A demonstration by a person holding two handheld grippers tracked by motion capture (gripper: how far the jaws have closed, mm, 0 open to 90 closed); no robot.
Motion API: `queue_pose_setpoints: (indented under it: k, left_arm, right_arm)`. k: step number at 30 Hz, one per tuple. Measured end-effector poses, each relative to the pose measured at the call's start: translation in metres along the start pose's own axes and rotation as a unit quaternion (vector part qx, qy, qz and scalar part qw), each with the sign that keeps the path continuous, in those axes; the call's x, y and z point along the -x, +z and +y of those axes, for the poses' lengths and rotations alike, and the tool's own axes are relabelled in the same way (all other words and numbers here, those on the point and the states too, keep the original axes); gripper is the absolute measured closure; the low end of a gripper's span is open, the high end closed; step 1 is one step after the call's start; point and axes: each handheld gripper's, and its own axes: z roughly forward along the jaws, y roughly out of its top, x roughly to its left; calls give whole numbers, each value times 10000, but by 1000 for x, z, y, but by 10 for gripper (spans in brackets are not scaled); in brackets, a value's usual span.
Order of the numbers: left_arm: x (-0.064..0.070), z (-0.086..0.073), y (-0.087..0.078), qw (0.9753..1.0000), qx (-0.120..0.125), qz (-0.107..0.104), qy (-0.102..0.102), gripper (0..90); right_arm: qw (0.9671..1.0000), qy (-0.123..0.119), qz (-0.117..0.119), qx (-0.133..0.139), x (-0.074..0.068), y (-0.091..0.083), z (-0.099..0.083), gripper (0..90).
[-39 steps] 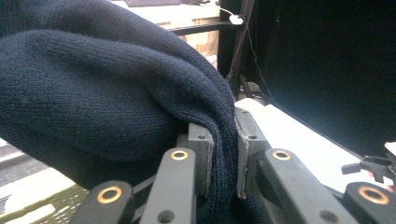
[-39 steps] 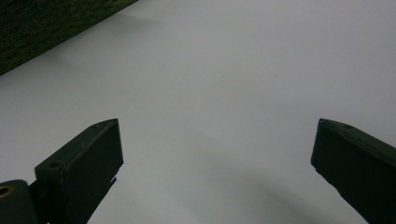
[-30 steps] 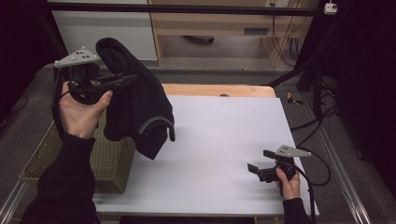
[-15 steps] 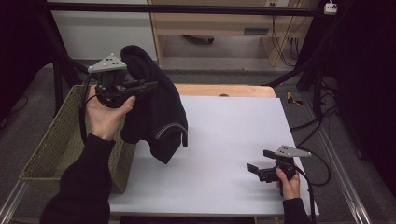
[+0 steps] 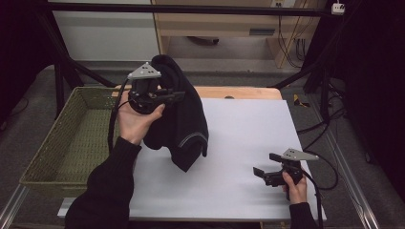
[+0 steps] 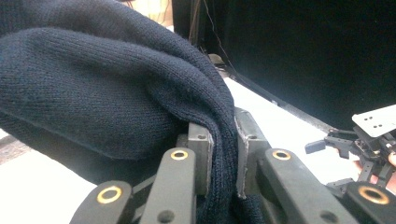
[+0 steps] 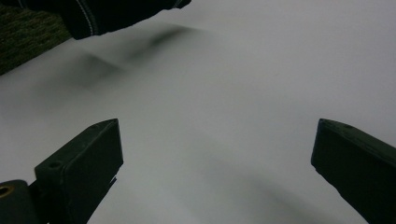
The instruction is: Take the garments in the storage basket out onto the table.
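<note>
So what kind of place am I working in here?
It looks like a lab or workshop recording bench, not a home. A white table sits inside a black metal frame, loose cables hang behind it, and a woven basket stands at the table's left.

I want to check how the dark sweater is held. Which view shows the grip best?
The left gripper view: the left tool has its jaws shut on a fold of the dark sweater. The high view shows the whole sweater hanging above the white table. The right gripper view catches just a hem.
</note>
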Motion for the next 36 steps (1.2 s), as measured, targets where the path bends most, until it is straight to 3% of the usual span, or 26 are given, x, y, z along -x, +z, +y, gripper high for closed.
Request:
queue_pose_setpoints:
  k: [19, 36]
  left_arm:
    - [15, -4, 50, 9995, -223, -202, -20, 789]
    - [21, -33, 87, 9982, -409, -431, -95, 788]
  right_arm:
    - [10000, -1, 9, 3, 0, 0, 0, 27]
    - [10000, -11, 15, 7, 0, 0, 0, 26]
